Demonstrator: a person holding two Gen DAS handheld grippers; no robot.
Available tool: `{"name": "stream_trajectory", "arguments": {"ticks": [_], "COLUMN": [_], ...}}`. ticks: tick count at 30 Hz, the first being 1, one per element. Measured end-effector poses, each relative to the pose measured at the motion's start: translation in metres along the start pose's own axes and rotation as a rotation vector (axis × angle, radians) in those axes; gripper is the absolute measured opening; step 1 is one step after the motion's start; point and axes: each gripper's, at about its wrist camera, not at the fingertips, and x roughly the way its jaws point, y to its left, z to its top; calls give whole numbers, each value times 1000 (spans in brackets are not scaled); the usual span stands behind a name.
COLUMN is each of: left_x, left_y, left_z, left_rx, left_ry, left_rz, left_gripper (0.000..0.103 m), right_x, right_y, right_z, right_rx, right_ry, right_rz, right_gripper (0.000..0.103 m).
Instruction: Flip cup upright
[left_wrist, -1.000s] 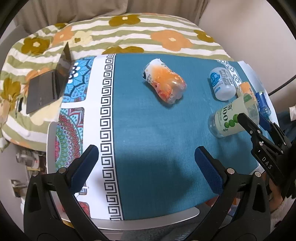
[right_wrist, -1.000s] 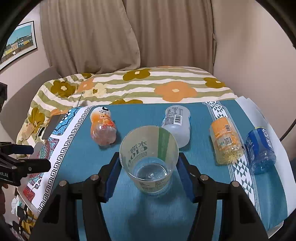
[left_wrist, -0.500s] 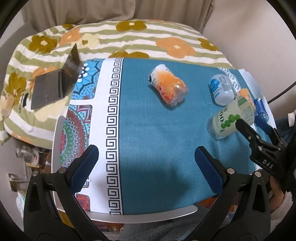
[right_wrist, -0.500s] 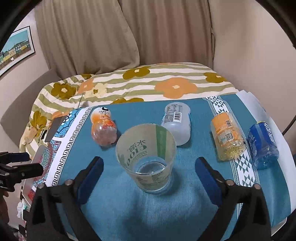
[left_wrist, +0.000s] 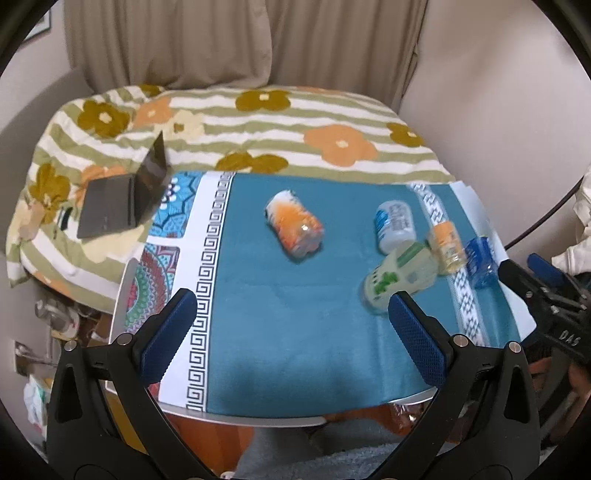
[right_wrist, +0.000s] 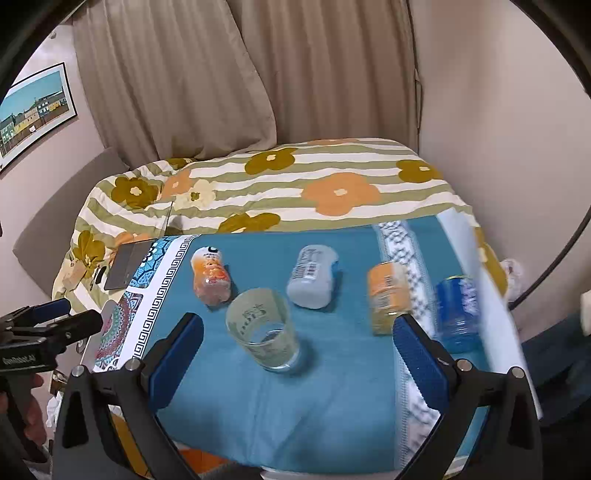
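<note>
A clear cup with green print (right_wrist: 264, 332) stands upright on the teal tablecloth (right_wrist: 325, 402), mouth up. It also shows in the left wrist view (left_wrist: 399, 277), just beyond my left gripper's right finger. My right gripper (right_wrist: 297, 347) is open and empty, drawn back above and behind the cup, with the cup standing free between its blue pads (right_wrist: 177, 360). My left gripper (left_wrist: 291, 332) is open and empty over the near part of the cloth. The right gripper's body shows at the right edge of the left wrist view (left_wrist: 546, 295).
Several other cups lie on their sides on the cloth: an orange one (right_wrist: 210, 277), a white one (right_wrist: 314, 277), a yellow-orange one (right_wrist: 386, 299) and a blue one (right_wrist: 460, 314). A laptop (left_wrist: 125, 199) sits on the flowered bedding (left_wrist: 258, 122) behind the table.
My right gripper opened, let go of the upright cup and pulled back and up. My left gripper also tilted up and back; the views are slightly blurred from motion.
</note>
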Motion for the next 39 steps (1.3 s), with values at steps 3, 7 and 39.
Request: {"name": "stream_trajectory", "arguments": {"ticks": [3, 7, 39], "left_x": [-11, -23, -57], "left_y": [-14, -30, -54], "left_z": [-2, -6, -35], "left_rx": [2, 12, 53], "left_ry": [-20, -37, -122], "left_rz": [12, 38, 49], "left_gripper": [103, 103, 103], "right_x": [-17, -32, -53], "right_y": [-12, -22, -28], "right_z": [8, 9, -10], "right_rx": [5, -2, -9], "right_ry": [29, 68, 84], "right_rz": [-9, -43, -68], "right_gripper": [102, 102, 102]}}
